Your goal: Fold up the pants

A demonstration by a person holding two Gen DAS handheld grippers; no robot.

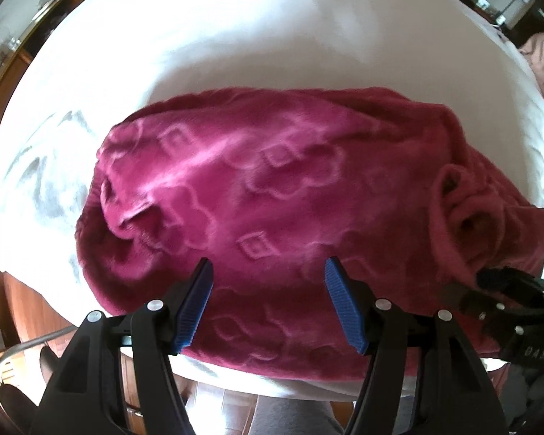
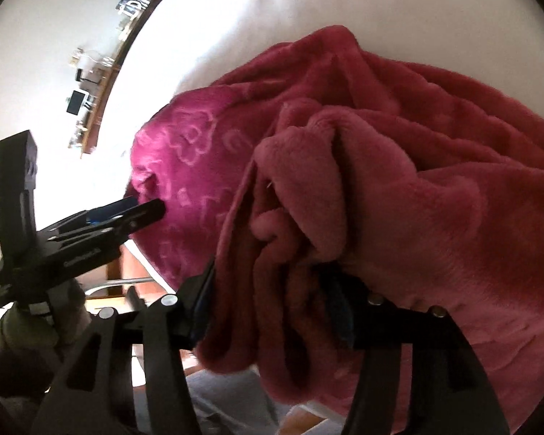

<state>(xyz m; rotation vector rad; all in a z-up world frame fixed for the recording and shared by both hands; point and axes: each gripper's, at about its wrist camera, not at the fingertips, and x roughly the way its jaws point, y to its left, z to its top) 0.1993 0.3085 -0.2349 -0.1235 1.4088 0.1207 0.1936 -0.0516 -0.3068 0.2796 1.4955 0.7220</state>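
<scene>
Pants (image 1: 272, 195) bunched on white bed (image 1: 235, 54). Left gripper (image 1: 268, 304) spread apart over pants' near edge. Right gripper (image 2: 272, 311) clamped on pants' bunched end.

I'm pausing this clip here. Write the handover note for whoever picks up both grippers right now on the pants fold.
Left gripper: open, empty, fingers spread just above the near part of the pants.
Right gripper: shut on a bunched wad of the pants at their right end, several layers of fleece gathered between its fingers.
Pants: magenta fleece, lying across the white cloth-covered table in a wide, puffy slab, near edge at the table's edge.
Done: the garment appears doubled over at least once, though layers are hard to count.
Left: probably lay the held end down, smooth it, finish the fold.
</scene>
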